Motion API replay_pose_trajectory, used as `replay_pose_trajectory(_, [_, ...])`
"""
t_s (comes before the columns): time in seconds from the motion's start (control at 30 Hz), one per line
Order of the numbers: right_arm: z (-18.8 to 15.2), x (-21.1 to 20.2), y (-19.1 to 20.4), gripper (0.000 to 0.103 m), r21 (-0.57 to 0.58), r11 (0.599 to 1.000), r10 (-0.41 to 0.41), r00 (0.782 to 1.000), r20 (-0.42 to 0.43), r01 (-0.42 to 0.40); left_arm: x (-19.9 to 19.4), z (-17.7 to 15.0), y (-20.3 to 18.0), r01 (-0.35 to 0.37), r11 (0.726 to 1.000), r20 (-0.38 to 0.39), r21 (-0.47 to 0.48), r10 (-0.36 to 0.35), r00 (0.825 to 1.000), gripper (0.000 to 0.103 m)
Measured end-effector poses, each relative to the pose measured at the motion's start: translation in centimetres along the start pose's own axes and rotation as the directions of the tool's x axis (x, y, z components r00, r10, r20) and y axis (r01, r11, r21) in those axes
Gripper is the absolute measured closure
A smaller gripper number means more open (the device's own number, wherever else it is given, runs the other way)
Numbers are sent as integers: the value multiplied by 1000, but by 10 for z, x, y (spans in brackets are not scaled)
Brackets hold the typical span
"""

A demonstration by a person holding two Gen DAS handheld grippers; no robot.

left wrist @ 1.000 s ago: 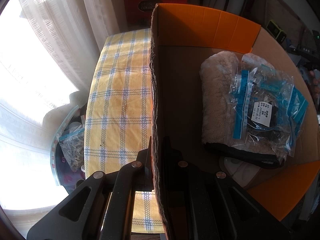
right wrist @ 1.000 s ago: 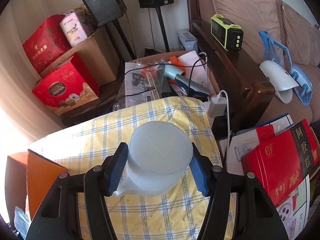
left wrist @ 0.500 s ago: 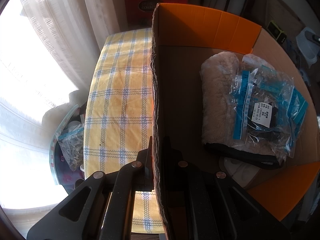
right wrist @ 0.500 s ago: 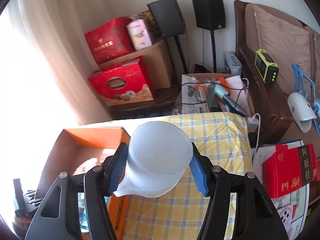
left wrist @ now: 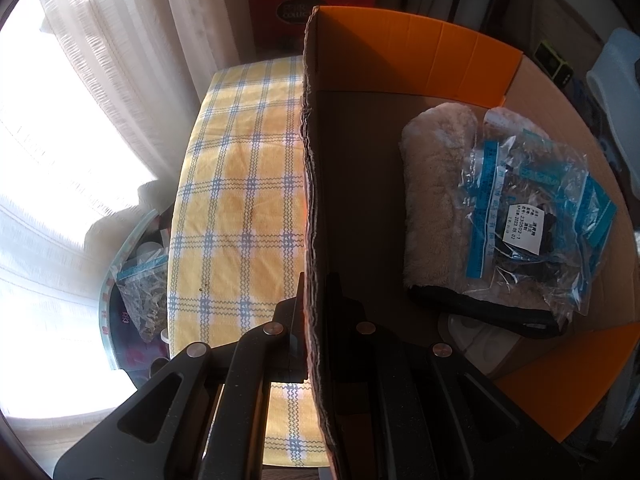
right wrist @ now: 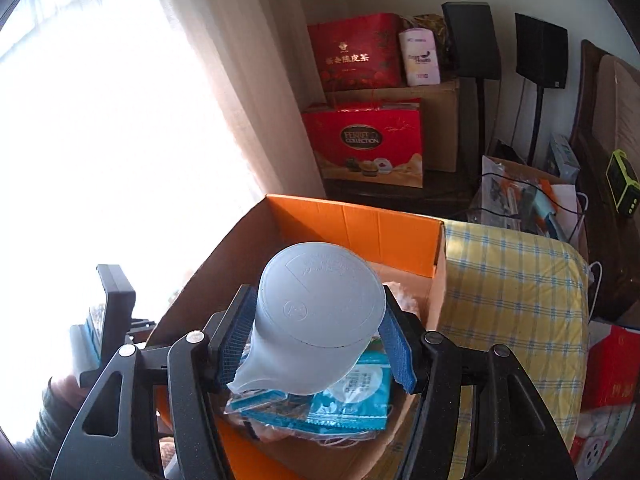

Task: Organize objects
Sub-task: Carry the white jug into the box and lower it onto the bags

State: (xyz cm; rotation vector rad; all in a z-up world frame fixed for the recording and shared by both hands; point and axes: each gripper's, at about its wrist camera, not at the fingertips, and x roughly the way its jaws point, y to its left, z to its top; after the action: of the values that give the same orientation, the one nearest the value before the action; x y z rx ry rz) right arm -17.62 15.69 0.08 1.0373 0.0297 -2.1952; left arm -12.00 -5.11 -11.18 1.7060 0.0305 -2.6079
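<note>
Here, in your left wrist view, your left gripper (left wrist: 310, 320) is pinched tight on the ragged corrugated wall of the cardboard box (left wrist: 310, 184); a fluffy towel (left wrist: 432, 208) and a crinkly plastic bag (left wrist: 532, 216) fill the right half of the floor, the left half bare. In your right wrist view, your right gripper (right wrist: 316, 344) clamps a smooth, rounded translucent jug (right wrist: 320, 320) over the open box, above the bag.

The red gift box (right wrist: 370, 142) reads "FERRERO COLLECTION"; the white canister (right wrist: 419, 56) "Health".
</note>
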Motion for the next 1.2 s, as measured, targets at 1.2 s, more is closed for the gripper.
replay_pose_trajectory(1.2, [-39,74,75,41,-78,991,96,984,-150,-108,1,0,2,17,1000,5,-9,-17,1000,97])
